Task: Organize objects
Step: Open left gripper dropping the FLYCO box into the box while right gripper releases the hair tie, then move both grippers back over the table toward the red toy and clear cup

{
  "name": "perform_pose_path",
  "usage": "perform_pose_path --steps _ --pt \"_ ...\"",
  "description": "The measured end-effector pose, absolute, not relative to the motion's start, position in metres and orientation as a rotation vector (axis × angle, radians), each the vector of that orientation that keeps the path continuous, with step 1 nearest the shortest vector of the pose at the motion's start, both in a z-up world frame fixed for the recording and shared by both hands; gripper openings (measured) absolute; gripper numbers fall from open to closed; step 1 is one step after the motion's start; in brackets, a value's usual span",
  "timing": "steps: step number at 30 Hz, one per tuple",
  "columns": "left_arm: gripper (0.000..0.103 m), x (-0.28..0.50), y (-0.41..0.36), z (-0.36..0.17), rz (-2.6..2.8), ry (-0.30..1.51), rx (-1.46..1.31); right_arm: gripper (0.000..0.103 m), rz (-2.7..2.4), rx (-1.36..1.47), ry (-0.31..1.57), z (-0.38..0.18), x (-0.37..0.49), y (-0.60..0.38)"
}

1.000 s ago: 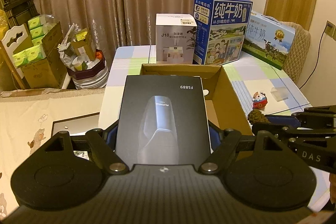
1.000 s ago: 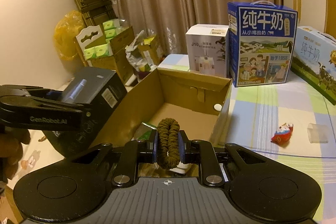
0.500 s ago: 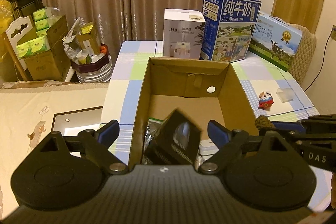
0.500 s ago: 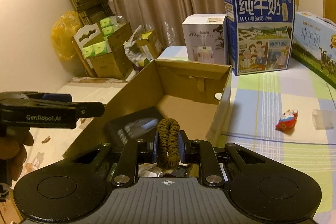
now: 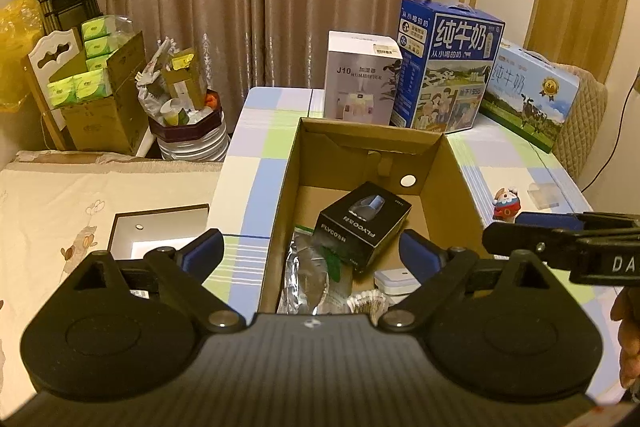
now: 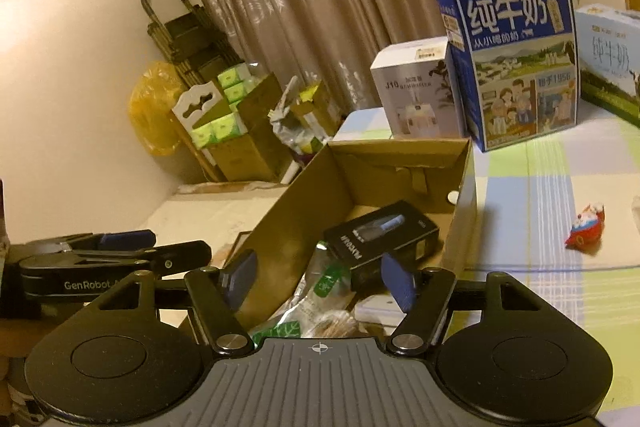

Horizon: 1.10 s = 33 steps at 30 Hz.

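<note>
Left gripper (image 5: 310, 253) jaws apart, empty, over the carton (image 5: 286, 171); right gripper (image 6: 318, 281) likewise spread, holding nothing. Black box (image 5: 364, 227) lies tilted inside on the packets, so that's packed. Toy (image 5: 505, 203) on the table (image 5: 248, 147), right of carton, looks left to do.

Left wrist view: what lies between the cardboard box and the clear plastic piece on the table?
A small red and white figurine stands on the checked tablecloth between the cardboard box and the clear plastic piece; the left wrist view shows it.
</note>
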<state>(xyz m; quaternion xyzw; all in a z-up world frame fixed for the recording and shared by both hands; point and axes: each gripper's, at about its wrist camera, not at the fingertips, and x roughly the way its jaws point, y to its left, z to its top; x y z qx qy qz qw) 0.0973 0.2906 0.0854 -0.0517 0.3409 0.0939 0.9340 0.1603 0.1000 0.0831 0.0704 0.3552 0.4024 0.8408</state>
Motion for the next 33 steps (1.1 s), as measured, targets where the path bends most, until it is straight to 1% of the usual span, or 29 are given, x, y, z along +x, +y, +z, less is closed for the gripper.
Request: perform_pose_path --steps 8,14,23,33 --pt "0.094 0.08 0.282 0.086 0.193 0.692 -0.129 0.066 0.789 0.14 0.77 0.086 0.148 0.075" --pt "0.096 0.064 0.266 0.094 0.183 0.678 -0.144 0.066 0.77 0.145 0.75 0.098 0.133 0.053" --pt "0.102 0.046 0.234 0.106 0.16 0.661 -0.138 0.066 0.738 0.142 0.729 0.112 0.117 0.025" --pt "0.102 0.041 0.204 0.11 0.148 0.657 -0.138 0.066 0.692 0.158 0.713 0.119 0.109 -0.018"
